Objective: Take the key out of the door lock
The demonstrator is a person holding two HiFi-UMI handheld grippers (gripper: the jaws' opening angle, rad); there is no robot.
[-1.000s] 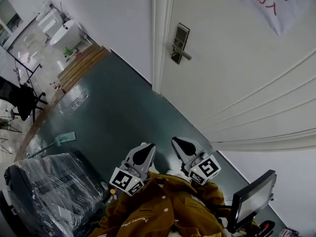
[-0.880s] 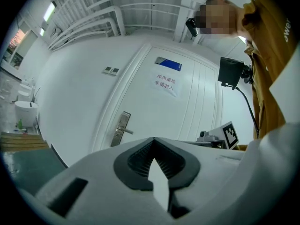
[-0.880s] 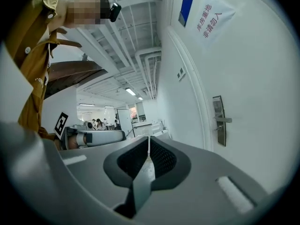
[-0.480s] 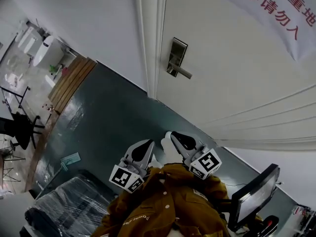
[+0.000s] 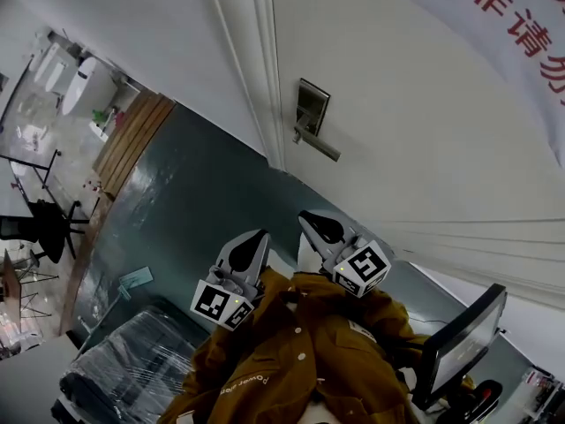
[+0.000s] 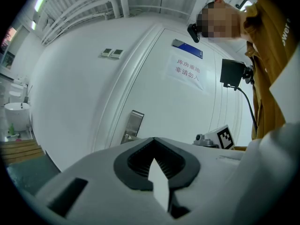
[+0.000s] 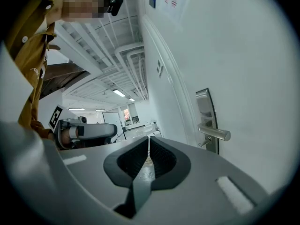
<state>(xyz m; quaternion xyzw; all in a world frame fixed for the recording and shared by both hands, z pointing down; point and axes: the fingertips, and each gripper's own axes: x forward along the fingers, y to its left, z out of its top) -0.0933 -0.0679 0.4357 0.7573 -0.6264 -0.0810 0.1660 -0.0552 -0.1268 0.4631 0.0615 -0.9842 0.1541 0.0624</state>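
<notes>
Approach stage: left gripper [image 5: 254,237] hangs idle, jaws pressed together on nothing. Right gripper [image 5: 311,220], jaws barely parted and empty, is well apart from the door lock [image 7: 205,108]; the key [image 7: 204,143] seems to sit under its handle [image 7: 216,134]. Next: reach in and pinch it.

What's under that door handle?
What looks like a small key sticks out of the metal lock plate just below the handle. The keyhole itself is hidden behind it.
</notes>
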